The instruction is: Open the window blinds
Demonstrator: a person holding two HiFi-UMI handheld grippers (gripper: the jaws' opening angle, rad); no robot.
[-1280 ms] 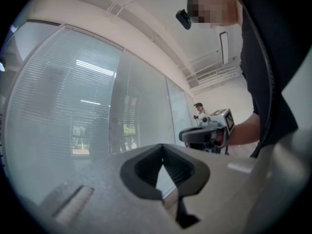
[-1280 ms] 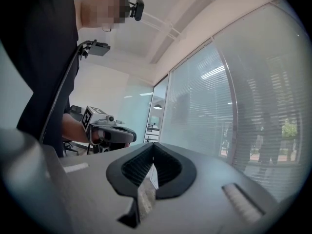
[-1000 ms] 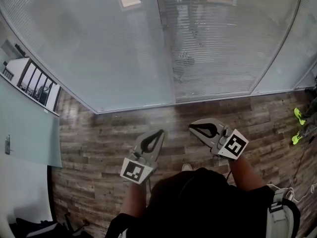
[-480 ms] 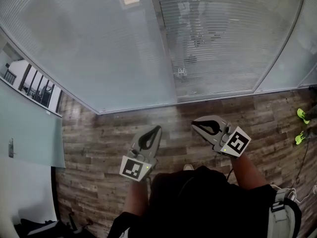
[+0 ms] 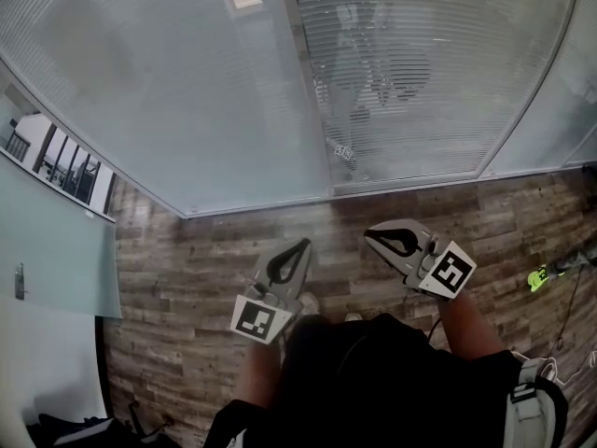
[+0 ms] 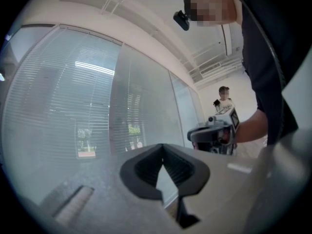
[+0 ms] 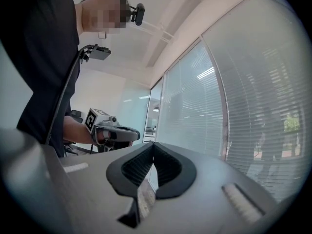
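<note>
Two empty grippers face the window blinds

The window blinds hang with slats down, covering the glass wall right to its foot. Short of the blinds, over the wooden floor, the left gripper and the right gripper hover side by side, tips aimed at the blinds and well clear of them. Both have their jaws pressed together, nothing between them. The right one sits nearer the blinds' central frame post.
</note>
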